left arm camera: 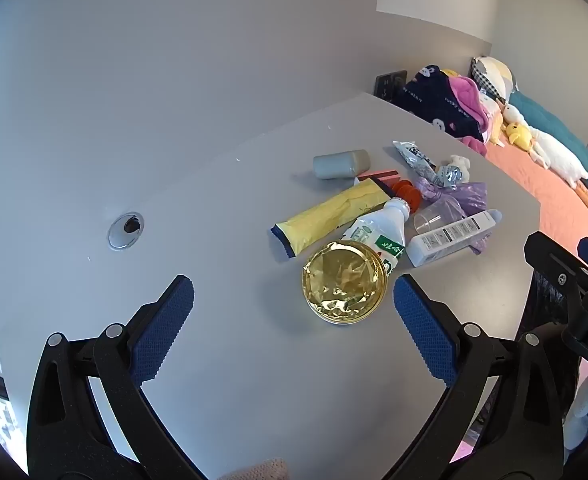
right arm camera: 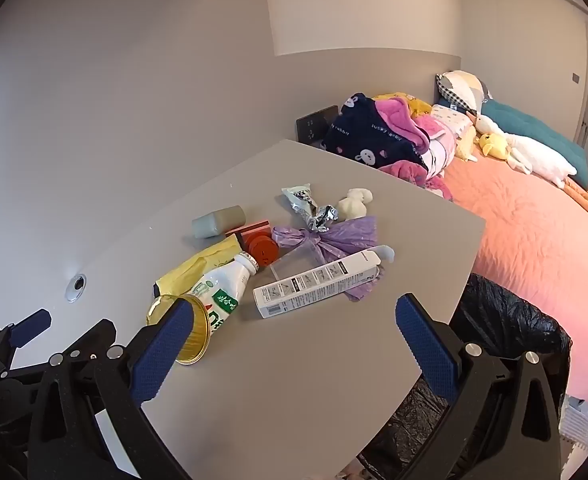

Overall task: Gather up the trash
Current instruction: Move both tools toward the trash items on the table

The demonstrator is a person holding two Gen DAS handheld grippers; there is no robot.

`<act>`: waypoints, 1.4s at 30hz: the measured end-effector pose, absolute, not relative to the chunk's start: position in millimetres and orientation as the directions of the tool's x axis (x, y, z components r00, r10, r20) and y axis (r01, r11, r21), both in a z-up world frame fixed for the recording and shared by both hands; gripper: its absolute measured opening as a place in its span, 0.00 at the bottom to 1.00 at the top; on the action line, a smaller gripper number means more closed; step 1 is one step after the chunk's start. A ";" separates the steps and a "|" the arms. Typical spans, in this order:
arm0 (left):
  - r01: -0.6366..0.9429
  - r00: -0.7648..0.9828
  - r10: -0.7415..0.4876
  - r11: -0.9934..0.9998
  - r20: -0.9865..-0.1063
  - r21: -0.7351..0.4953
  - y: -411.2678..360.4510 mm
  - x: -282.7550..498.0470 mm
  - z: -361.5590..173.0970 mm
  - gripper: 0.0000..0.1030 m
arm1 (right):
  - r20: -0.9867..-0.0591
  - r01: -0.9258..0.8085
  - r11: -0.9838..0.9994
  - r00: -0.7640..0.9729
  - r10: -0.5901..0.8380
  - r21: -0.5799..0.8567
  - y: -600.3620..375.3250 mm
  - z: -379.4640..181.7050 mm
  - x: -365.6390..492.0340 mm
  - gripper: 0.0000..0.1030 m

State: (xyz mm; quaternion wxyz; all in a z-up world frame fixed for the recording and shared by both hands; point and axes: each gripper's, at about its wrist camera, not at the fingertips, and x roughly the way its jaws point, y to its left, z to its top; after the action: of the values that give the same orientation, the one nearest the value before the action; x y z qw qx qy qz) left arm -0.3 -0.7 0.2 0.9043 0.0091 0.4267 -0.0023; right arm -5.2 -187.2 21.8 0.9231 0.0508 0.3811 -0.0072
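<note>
**Both claws spread above the tabletop, trash pile ahead**

The left claw (left arm camera: 294, 300) is standing fully spread and is gripping nothing; its blue pads (left arm camera: 171, 328) are hanging over bare grey tabletop (left arm camera: 253, 380). The right claw (right arm camera: 294, 320) is likewise standing wide and empty, pointing down at the tabletop edge.

From the left claw, the nearest item is lying at 12 o'clock, just inside the right pad: a gold foil lid (left arm camera: 344, 282). Touching it at 1 o'clock is lying a white bottle with a green label (left arm camera: 378, 232). At 11 o'clock of the lid is lying a yellow packet (left arm camera: 330, 214).

From the right claw, a white carton (right arm camera: 318, 284) is lying at 12 o'clock, resting partly on a purple plastic bag (right arm camera: 334, 240). Beyond, an orange cap (right arm camera: 263, 252) is sitting by the bottle's neck, a crumpled silver wrapper (right arm camera: 310, 206) is lying at 12 o'clock of the bag, and a grey cylinder (right arm camera: 217, 222) is lying on its side at 11 o'clock, apart from the pile. A small white lump (right arm camera: 356, 202) is sitting beside the wrapper.

A black trash bag (right arm camera: 506, 320) is hanging open at 3 o'clock of the right claw, just off the tabletop edge. Behind it is standing a bed (right arm camera: 534, 240) with an orange cover.
</note>
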 end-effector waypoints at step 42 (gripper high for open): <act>0.038 0.627 -0.021 0.999 -0.778 0.004 -7.6 -3.1 -2.4 0.94 | -0.708 0.052 0.994 0.706 0.028 0.092 -187.6 19.2 -5.3 0.98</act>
State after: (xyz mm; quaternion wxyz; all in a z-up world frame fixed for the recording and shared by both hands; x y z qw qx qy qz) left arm -3.1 -7.6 -2.4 0.9020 0.0099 0.4313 -0.0162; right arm -5.3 -187.6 19.2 0.9221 0.0527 0.3833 -0.0065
